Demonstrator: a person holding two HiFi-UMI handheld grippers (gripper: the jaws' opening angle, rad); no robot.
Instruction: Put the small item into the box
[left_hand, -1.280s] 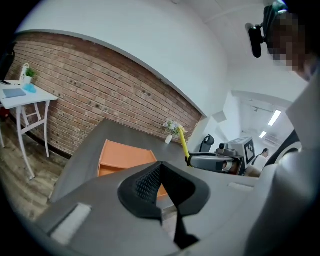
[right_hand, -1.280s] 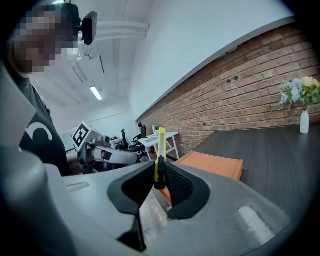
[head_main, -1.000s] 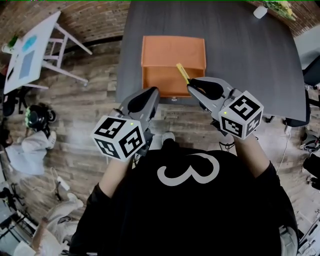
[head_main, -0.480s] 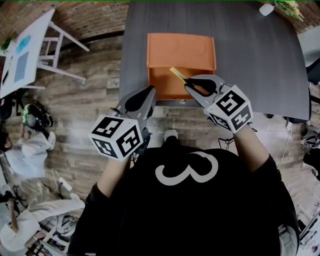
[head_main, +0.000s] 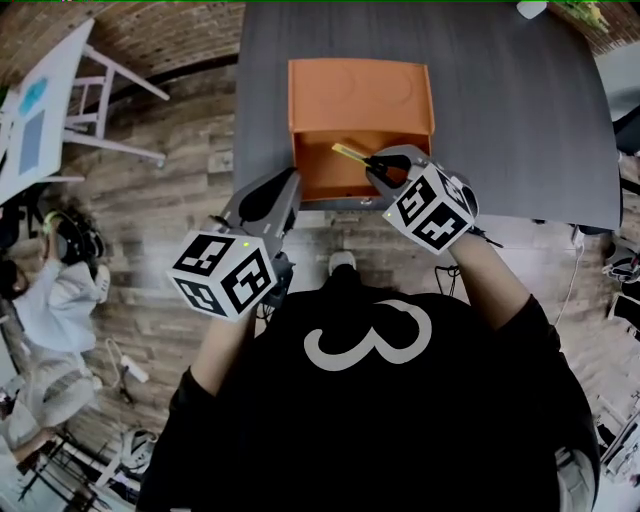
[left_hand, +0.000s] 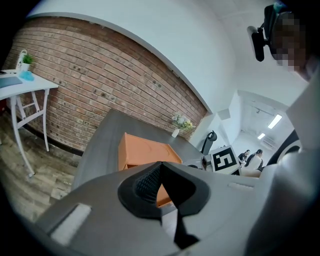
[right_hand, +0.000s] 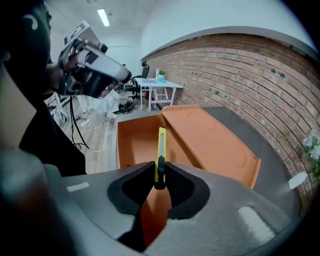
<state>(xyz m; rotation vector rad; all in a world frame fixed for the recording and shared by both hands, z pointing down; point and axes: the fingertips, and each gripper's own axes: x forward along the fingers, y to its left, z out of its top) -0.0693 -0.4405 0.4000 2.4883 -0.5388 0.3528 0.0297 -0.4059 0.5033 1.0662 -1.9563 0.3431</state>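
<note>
Knife (head_main: 350, 153) pinched in right gripper (head_main: 372, 160) above box (head_main: 360, 95) at upper centre; left gripper (head_main: 292, 177) pressed together, empty

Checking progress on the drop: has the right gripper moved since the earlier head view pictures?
Yes. The right gripper, shut on the yellow utility knife, has come further in over the orange box.

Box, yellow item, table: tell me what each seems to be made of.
Box: probably cardboard, possibly thin plastic; flat matte orange, thin walls, lid with a pressed oval.
Yellow item: likely plastic; smooth bright body with a dark slider.
Table: dark grey matte top with faint streaks; laminate or painted wood.
</note>
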